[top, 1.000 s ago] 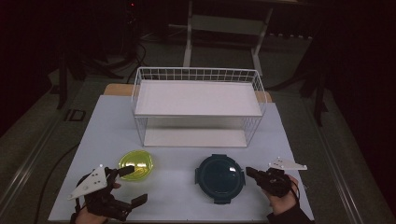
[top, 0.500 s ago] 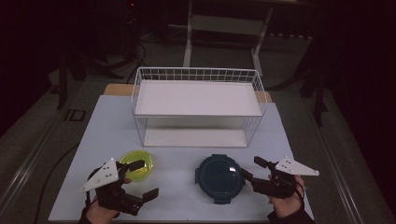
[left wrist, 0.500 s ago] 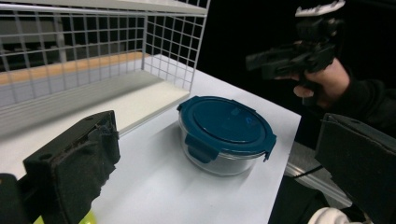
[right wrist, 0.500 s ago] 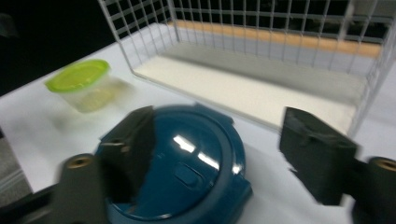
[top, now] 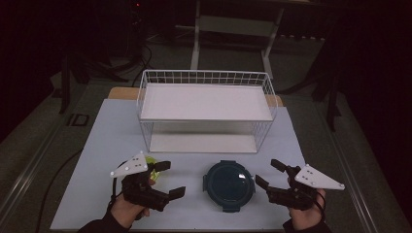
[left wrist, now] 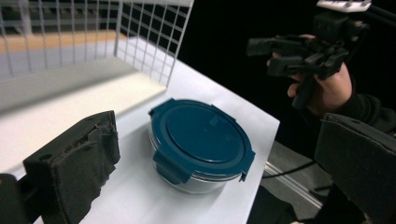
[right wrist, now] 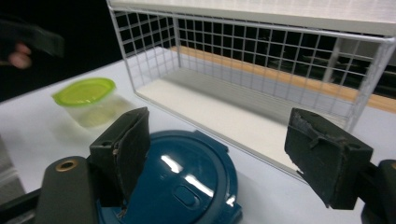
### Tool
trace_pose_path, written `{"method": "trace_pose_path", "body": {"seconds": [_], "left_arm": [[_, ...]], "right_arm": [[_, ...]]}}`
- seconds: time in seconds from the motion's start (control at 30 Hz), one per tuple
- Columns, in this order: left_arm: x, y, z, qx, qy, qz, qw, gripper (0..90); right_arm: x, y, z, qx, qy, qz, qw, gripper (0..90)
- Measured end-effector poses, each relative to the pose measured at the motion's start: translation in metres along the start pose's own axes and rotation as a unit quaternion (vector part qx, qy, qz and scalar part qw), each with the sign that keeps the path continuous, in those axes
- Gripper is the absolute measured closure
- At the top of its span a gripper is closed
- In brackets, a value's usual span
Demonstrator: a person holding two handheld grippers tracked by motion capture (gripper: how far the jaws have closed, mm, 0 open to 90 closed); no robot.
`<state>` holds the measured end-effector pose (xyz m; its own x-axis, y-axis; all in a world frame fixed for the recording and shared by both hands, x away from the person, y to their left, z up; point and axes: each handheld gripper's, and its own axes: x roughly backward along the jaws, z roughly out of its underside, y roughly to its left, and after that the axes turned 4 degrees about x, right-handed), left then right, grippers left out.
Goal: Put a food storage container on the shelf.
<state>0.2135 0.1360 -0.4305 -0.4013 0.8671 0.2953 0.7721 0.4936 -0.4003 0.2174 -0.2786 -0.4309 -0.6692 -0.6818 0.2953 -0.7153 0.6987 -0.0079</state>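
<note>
- Round glass container with a dark blue clip lid point(top: 229, 184) sitting at bottom centre of the high view, same spot as in the earlier frames, nothing touching it.
- Left gripper point(top: 167, 180) at lower left, jaws spread wide and holding nothing; shifted a bit toward the frame's centre compared with half a second ago, and now pointing right at the blue lid.
- Small tub with a lime-green lid point(top: 153, 168) mostly hidden behind the left gripper in the high view, way less of it visible than a second ago; plain to see at upper left of the right gripper view point(right wrist: 87, 100), a bit blurry.
- Right gripper point(top: 269, 175) at lower right, jaws also parted and empty, just beside the container's right edge, closer in than a second ago.
- White wire rack point(top: 206, 110) with a flat white shelf across the middle of the frame, not moved.
- White tabletop point(top: 107, 141) under everything, dark floor around it.
</note>
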Motion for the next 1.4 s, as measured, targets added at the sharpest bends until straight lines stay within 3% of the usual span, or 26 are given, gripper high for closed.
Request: {"method": "trace_pose_path", "body": {"seconds": [0.13,0.23,0.33,0.4,0.53,0.7,0.77,0.83,0.97,1.13,1.3,1.4], "left_arm": [[-0.017,0.004,0.0,0.021,0.026,0.008,0.9994,0.0],[-0.031,0.009,0.0,0.043,0.039,0.019,0.9981,0.0],[-0.045,0.013,0.002,0.06,0.056,0.021,0.9964,0.0],[-0.055,0.016,0.003,0.072,0.069,0.023,0.9948,0.0],[-0.07,0.023,0.006,0.112,0.089,0.022,0.9894,0.0],[-0.084,0.029,0.012,0.154,0.12,0.012,0.9806,0.0],[-0.09,0.032,0.014,0.169,0.13,0.02,0.9767,0.0],[-0.095,0.034,0.016,0.177,0.141,0.011,0.974,0.0],[-0.104,0.041,0.022,0.207,0.151,0.011,0.9667,1.3],[-0.111,0.051,0.028,0.257,0.163,-0.012,0.9526,6.5],[-0.114,0.058,0.033,0.303,0.174,0.011,0.9369,16.0],[-0.116,0.062,0.037,0.326,0.167,0.015,0.9306,23.3]], "right_arm": [[0.003,-0.004,0.001,-0.014,-0.016,-0.02,0.9996,20.1],[0.005,-0.003,0.001,-0.013,-0.032,-0.028,0.999,15.6],[0.007,0.0,0.001,-0.006,-0.031,-0.029,0.9991,15.6],[0.007,0.002,0.001,-0.012,-0.024,-0.045,0.9986,15.6],[0.006,0.004,0.003,-0.006,-0.02,-0.049,0.9986,13.6],[0.005,0.004,0.004,0.001,-0.012,-0.038,0.9992,12.2],[0.004,0.005,0.005,-0.001,-0.009,-0.04,0.9992,12.1],[0.002,0.004,0.005,-0.006,0.0,-0.055,0.9984,12.1],[0.0,0.007,0.007,0.001,0.013,-0.05,0.9987,11.1],[-0.002,0.012,0.006,0.008,0.011,-0.042,0.999,10.1],[-0.003,0.013,0.008,0.009,0.013,-0.047,0.9988,12.7],[-0.002,0.013,0.008,0.01,0.012,-0.046,0.9988,13.4]]}}
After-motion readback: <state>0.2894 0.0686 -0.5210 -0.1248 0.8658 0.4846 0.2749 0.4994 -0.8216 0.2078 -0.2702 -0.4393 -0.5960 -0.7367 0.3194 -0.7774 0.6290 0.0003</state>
